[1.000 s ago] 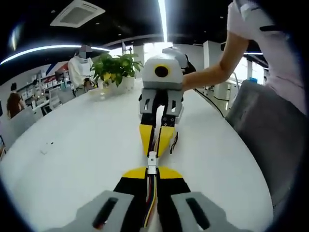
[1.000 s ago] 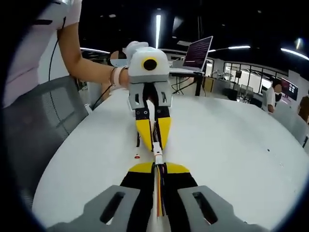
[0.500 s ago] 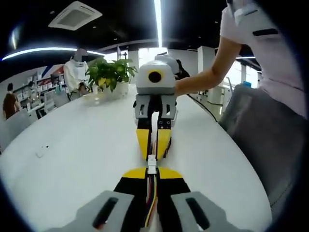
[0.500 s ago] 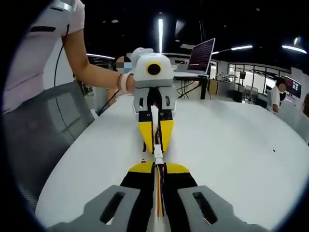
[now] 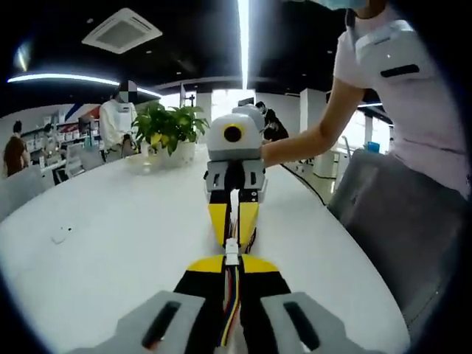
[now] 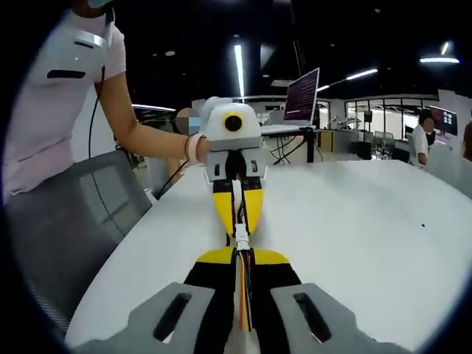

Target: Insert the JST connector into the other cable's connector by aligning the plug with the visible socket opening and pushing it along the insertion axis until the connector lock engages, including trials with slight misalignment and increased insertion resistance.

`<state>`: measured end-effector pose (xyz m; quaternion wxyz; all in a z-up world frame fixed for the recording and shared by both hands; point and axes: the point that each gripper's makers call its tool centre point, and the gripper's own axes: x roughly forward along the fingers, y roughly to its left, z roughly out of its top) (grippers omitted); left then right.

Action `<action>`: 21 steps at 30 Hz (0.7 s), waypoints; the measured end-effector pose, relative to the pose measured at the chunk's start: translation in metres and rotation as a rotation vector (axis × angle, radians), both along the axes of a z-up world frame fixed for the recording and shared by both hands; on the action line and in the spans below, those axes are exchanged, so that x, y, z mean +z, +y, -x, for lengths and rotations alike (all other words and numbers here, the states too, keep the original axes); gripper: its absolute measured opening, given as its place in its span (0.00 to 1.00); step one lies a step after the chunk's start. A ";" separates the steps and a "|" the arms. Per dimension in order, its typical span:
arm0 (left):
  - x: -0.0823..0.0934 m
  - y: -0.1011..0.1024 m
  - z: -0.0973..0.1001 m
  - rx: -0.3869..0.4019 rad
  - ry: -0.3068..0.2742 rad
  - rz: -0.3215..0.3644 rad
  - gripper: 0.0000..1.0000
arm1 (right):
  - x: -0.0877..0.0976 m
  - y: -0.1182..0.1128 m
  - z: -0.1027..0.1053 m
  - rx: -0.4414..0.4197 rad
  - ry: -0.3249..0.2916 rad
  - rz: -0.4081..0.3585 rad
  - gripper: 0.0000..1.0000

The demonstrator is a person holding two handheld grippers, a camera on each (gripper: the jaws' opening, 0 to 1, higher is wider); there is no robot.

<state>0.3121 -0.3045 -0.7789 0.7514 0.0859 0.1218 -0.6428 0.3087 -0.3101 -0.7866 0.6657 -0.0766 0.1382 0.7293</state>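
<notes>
With both my left fingers and right fingers clamped on their cables, the connector gap at 12 o'clock has closed, so I judge the plug seated.

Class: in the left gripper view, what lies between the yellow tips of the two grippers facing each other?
In the left gripper view, the white JST connector spans the gap between the left gripper and the right gripper, its coloured wires running back through the left jaws.
</notes>
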 end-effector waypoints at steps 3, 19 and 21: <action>0.000 0.000 0.002 -0.006 0.010 0.012 0.00 | 0.000 0.000 0.002 0.006 0.007 -0.008 0.03; 0.007 -0.001 0.000 -0.001 0.038 0.094 0.00 | 0.005 0.002 0.001 0.009 0.061 -0.061 0.02; 0.007 -0.001 -0.001 0.001 0.043 0.101 0.00 | 0.004 0.002 0.000 0.006 0.076 -0.069 0.02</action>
